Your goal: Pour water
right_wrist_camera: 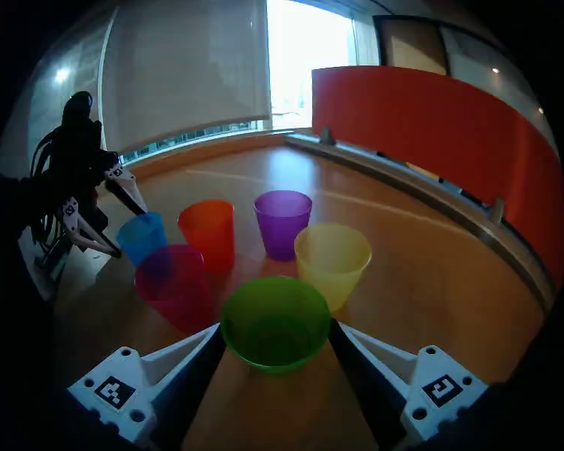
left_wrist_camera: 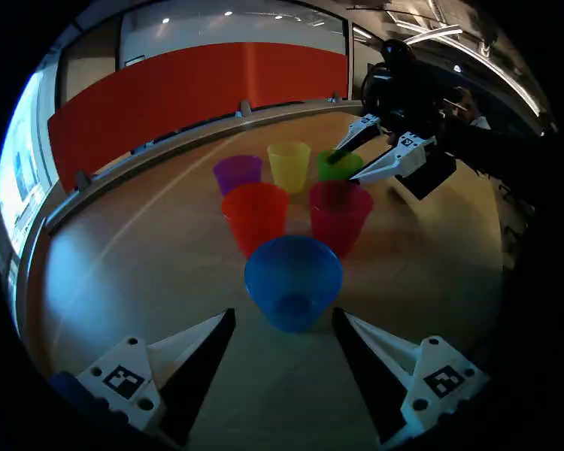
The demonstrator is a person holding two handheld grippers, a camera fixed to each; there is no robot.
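A smooth wooden worktop [left_wrist_camera: 131, 263] carries six upright plastic cups grouped in a triangle. In the left gripper view, the blue cup [left_wrist_camera: 293, 282] stands nearest. Behind it are the orange cup [left_wrist_camera: 254, 214] on the left and the magenta cup [left_wrist_camera: 340, 214] on the right. The far row holds, left to right, the purple cup [left_wrist_camera: 238, 173], the yellow cup [left_wrist_camera: 289, 165] and the green cup [left_wrist_camera: 338, 164].
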